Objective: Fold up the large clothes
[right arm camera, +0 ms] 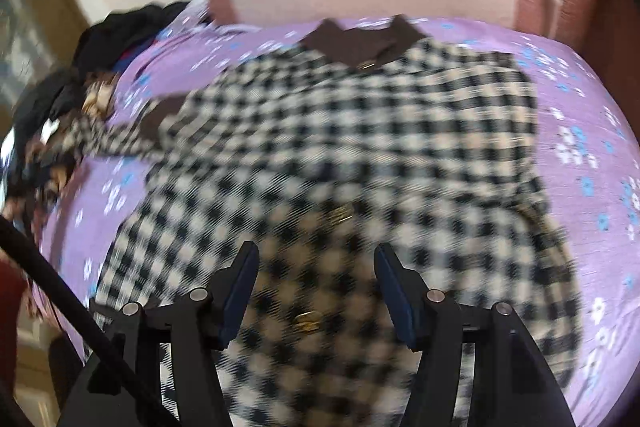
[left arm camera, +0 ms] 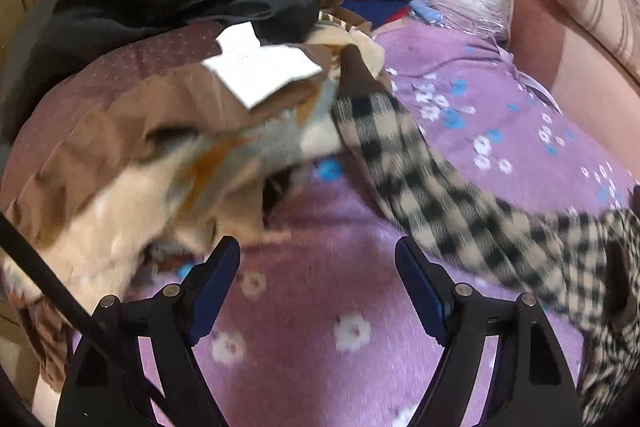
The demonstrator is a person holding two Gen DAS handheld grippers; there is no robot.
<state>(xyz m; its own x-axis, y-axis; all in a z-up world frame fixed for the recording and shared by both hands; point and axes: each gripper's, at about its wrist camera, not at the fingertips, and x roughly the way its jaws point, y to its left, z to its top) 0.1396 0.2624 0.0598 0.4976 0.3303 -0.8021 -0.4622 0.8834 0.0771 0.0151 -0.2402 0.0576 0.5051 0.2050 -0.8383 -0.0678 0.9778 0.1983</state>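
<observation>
- Checked coat [right arm camera: 340,147] lies flat, collar [right arm camera: 360,41] far end, long axis straight ahead of ur R gripper [right arm camera: 316,291], spread, empty
- Sleeve [left arm camera: 420,163] runs diagonally just beyond ur L gripper [left arm camera: 318,287], also spread; L nearer it

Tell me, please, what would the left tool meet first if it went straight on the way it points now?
Most likely the purple flowered blanket, which fills the open gap of the left tool. Farther along that line lies the heap of brown and cream clothes, with the checked coat's sleeve to its right. Depth is uncertain.
</observation>
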